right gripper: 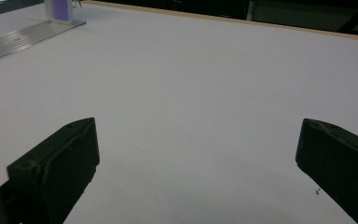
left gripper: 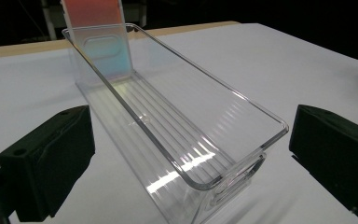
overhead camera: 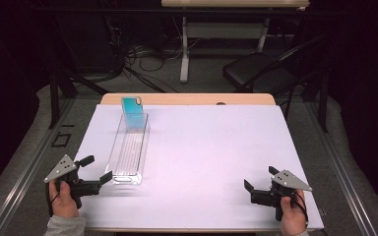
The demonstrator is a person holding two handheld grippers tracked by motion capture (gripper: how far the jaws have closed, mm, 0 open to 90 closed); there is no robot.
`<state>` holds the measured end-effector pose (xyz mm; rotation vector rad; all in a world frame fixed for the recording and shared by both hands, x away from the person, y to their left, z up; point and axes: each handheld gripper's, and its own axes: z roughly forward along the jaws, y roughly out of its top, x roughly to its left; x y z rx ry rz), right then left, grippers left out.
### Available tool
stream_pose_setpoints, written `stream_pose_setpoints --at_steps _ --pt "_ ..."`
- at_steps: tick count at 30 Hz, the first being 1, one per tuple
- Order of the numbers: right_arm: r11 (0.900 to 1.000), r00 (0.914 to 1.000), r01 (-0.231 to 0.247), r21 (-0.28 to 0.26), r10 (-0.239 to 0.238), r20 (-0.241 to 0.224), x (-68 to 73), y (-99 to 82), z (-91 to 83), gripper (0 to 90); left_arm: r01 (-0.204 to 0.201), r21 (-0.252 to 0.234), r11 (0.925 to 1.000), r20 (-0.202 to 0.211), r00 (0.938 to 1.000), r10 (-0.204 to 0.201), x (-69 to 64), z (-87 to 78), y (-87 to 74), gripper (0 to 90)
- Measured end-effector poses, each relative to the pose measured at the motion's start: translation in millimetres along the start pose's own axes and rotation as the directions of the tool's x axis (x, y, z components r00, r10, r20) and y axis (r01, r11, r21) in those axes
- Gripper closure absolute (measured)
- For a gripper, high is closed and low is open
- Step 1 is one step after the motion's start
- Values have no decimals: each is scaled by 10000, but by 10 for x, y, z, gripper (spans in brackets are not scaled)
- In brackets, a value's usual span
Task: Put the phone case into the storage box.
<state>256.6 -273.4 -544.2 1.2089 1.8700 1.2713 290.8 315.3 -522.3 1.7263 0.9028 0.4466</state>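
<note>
A long clear plastic tray [overhead camera: 128,147] lies lengthwise on the left half of the white table top [overhead camera: 211,147]. A flat teal card [overhead camera: 133,113] stands upright in its far end; in the left gripper view the card [left gripper: 98,28] looks orange fading to teal. My left gripper [overhead camera: 97,168] is open at the tray's near end. In the left gripper view the tray's near end [left gripper: 223,182] sits between the spread jaws of that gripper [left gripper: 193,140], not touching them. My right gripper [overhead camera: 261,178] is open over bare table at the front right, with nothing between its jaws [right gripper: 196,149].
The tray [right gripper: 23,39] and card [right gripper: 60,9] appear far off at the top left of the right gripper view. Beyond the table's wooden far edge [overhead camera: 187,99] stand a black chair [overhead camera: 261,71], a desk frame [overhead camera: 184,49] and floor cables [overhead camera: 142,59].
</note>
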Motion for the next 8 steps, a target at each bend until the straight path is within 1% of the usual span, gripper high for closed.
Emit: stream_pose_setpoints --at_steps 6,8 --pt "10000 10000 -14 34 13 27 -8 1 -5 0 21 -21 10000 -11 10000 -21 7 3 3 4" --pt "10000 10000 -43 35 43 41 -9 -1 -8 0 111 26 9999 -56 9999 -111 13 5 4 4"
